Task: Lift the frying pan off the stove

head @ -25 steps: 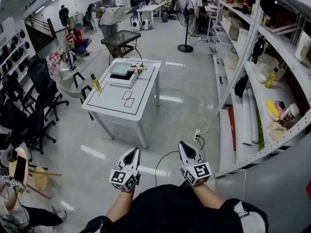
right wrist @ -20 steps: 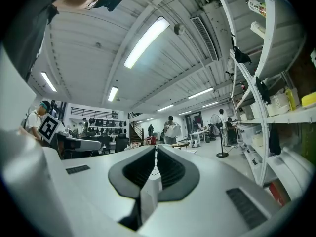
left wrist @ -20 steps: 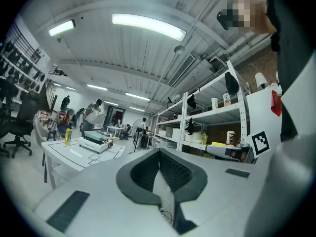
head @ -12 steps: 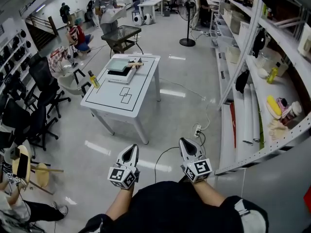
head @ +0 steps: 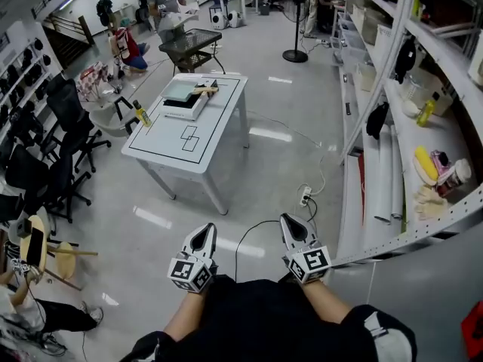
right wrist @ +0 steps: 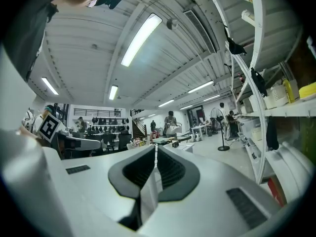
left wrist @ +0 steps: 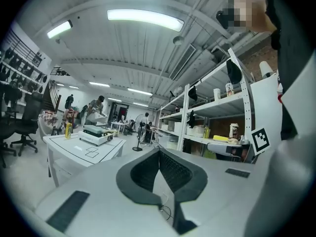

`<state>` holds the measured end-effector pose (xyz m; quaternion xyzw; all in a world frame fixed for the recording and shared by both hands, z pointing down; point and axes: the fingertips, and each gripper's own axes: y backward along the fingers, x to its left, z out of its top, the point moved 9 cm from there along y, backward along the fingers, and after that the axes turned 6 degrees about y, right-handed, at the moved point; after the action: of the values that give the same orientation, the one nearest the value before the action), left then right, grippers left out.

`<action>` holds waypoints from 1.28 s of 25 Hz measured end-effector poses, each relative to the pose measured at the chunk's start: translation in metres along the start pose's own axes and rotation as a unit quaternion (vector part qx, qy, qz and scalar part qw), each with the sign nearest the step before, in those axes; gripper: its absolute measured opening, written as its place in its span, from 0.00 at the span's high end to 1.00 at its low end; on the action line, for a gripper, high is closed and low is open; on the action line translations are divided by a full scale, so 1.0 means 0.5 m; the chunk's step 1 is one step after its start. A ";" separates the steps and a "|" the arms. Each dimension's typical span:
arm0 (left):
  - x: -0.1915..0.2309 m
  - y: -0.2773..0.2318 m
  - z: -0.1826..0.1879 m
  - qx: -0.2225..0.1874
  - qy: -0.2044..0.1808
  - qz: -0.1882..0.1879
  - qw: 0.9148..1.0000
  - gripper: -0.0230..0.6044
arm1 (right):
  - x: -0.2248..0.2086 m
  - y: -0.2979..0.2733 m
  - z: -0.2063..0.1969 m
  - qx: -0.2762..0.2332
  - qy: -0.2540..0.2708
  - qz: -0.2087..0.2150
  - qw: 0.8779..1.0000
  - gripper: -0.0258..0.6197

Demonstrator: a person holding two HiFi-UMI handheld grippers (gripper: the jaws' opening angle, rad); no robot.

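Fingers (left wrist: 143, 171) of both grippers pressed together, pinching nothing; we hold left gripper (head: 202, 236) and right gripper (head: 293, 231) close to our body. Frying pan (head: 183, 90) rests on the stove (head: 178, 108), at the far end of the white table (head: 173, 145), well apart from us.

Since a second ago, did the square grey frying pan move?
No. The frying pan still sits on the white stove on the white table.

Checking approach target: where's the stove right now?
Head view, upper left of centre: the stove sits at the far end of the white table, a yellow bottle just left of it.
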<state>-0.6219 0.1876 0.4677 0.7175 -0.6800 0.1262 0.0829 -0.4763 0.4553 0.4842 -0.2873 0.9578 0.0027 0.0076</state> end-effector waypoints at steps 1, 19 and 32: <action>-0.007 0.000 -0.008 0.002 0.001 -0.002 1.000 0.94 | -0.005 0.008 -0.006 0.003 -0.002 -0.001 1.000 0.92; -0.008 -0.033 -0.042 0.021 0.005 0.006 1.000 0.94 | -0.051 0.020 -0.028 0.035 -0.008 0.002 0.999 0.92; 0.089 -0.269 0.020 0.012 0.009 -0.014 1.000 0.94 | -0.191 -0.159 -0.004 0.032 -0.003 -0.025 0.999 0.92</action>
<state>-0.4851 0.1503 0.4785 0.7265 -0.6678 0.1397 0.0822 -0.3530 0.4414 0.4877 -0.3111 0.9498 -0.0268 0.0195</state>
